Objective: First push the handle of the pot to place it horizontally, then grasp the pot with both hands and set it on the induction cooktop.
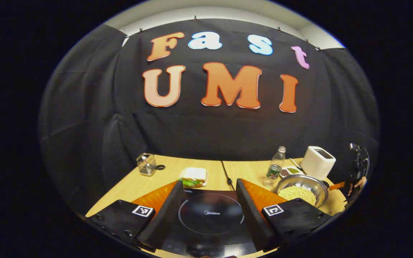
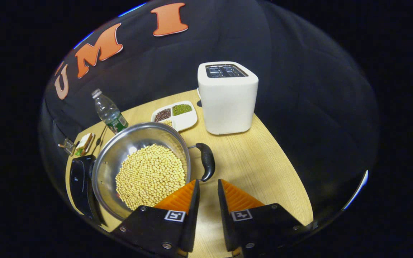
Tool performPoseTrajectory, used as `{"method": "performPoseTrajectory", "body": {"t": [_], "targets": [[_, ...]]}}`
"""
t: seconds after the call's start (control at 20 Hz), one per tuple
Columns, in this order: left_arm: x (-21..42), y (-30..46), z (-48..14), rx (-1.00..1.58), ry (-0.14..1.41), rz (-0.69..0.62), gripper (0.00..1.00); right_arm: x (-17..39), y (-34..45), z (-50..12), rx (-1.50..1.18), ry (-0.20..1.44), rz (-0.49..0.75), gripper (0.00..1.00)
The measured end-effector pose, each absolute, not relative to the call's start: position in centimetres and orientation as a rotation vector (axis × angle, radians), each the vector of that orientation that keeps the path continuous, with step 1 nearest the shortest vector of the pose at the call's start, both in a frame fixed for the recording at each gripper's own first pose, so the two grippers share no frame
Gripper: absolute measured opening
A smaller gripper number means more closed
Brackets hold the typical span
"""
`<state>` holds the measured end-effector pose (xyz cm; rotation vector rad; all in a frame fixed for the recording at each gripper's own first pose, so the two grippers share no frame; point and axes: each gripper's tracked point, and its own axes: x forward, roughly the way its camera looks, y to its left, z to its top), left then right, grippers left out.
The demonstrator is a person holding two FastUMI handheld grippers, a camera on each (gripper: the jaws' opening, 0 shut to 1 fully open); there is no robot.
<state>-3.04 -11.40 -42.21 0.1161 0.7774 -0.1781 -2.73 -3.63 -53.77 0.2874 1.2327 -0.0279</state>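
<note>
A steel pot (image 2: 120, 154) full of soybeans (image 2: 151, 175) stands on the wooden table (image 2: 256, 168), just right of the black induction cooktop (image 2: 79, 179). Its black handle (image 2: 207, 160) sticks out on the pot's right side, running front to back in the right gripper view. My right gripper (image 2: 208, 183) hovers just below the handle's near end, its fingers a narrow gap apart with nothing between them. My left gripper (image 1: 210, 186) is wide open above the cooktop (image 1: 210, 215), holding nothing. The pot (image 1: 317, 188) lies to its right.
A white toaster (image 2: 228, 96) stands behind the pot, with a divided dish of beans (image 2: 176, 114) and a plastic bottle (image 2: 109, 113) to its left. A sandwich on a plate (image 1: 194, 176), a wire basket (image 1: 146, 164) and a cable (image 1: 227, 175) lie beyond the cooktop.
</note>
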Motion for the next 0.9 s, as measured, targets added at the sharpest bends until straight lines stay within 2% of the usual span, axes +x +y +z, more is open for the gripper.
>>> {"method": "performPoseTrajectory", "body": {"t": [0.05,0.1,0.2,0.3,0.6,0.7,0.75,0.9], "targets": [[-3.3,-12.4,-43.8,0.132,0.813,-0.201,0.96,-2.3,-3.4,-53.0,0.295,1.209,-0.011,0.38],[-3.7,-13.6,-45.3,0.144,0.849,-0.226,0.96,-2.0,-3.3,-52.3,0.294,1.194,-0.001,0.49],[-4.6,-15.9,-47.6,0.136,0.914,-0.269,0.96,-1.7,-2.9,-51.8,0.285,1.179,0.015,0.61],[-5.4,-18.6,-49.6,0.102,0.966,-0.307,0.96,-1.5,-3.0,-52.3,0.275,1.181,0.018,0.68],[-6.9,-25.2,-54.5,0.032,1.082,-0.415,0.97,-1.1,-3.8,-54.1,0.230,1.198,0.009,0.78],[-7.0,-26.7,-56.1,0.029,1.102,-0.427,0.94,-0.8,-3.8,-54.6,0.233,1.199,0.008,0.78],[-6.8,-27.3,-57.0,0.032,1.110,-0.430,0.99,-0.7,-3.8,-54.8,0.235,1.197,0.010,0.79],[-6.8,-29.2,-59.7,0.033,1.138,-0.440,0.96,-0.4,-3.8,-56.0,0.222,1.205,0.011,0.80]]}}
